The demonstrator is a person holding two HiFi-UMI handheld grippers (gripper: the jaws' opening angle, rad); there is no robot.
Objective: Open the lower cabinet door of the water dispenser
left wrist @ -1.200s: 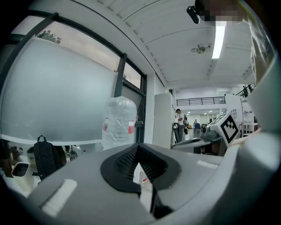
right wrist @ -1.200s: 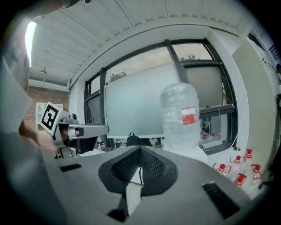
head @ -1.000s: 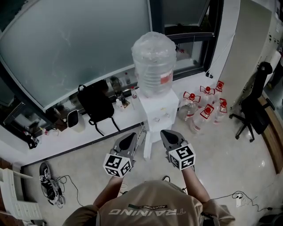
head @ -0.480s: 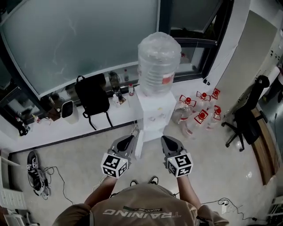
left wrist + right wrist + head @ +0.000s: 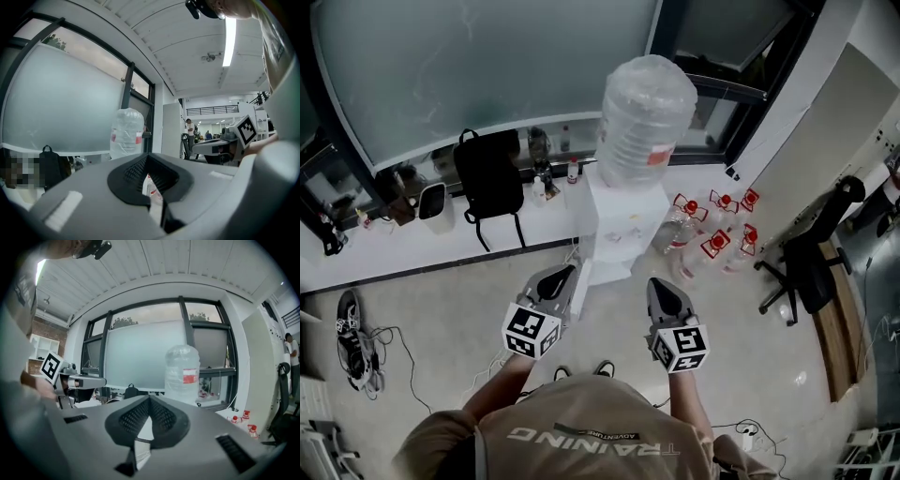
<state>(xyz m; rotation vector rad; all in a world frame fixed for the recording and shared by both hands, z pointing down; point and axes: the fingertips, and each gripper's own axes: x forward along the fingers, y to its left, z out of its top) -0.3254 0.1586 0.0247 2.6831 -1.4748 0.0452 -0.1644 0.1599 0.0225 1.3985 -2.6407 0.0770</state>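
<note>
The left hand-held gripper (image 5: 561,277) and the right hand-held gripper (image 5: 664,289) are side by side, both narrow and empty. The dispenser (image 5: 614,225) stands just ahead of them, apart from both.

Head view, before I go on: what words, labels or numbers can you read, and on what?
"TRAINING": across the back of the shirt, upside down in this view.
"ADVENTURE": small print just above it in the picture, barely legible.
Red label on the water jug: too blurred to read.
Labels on the floor bottles: too small to read.
Cubes on the left gripper and right gripper: square marker patterns only, no letters.
</note>
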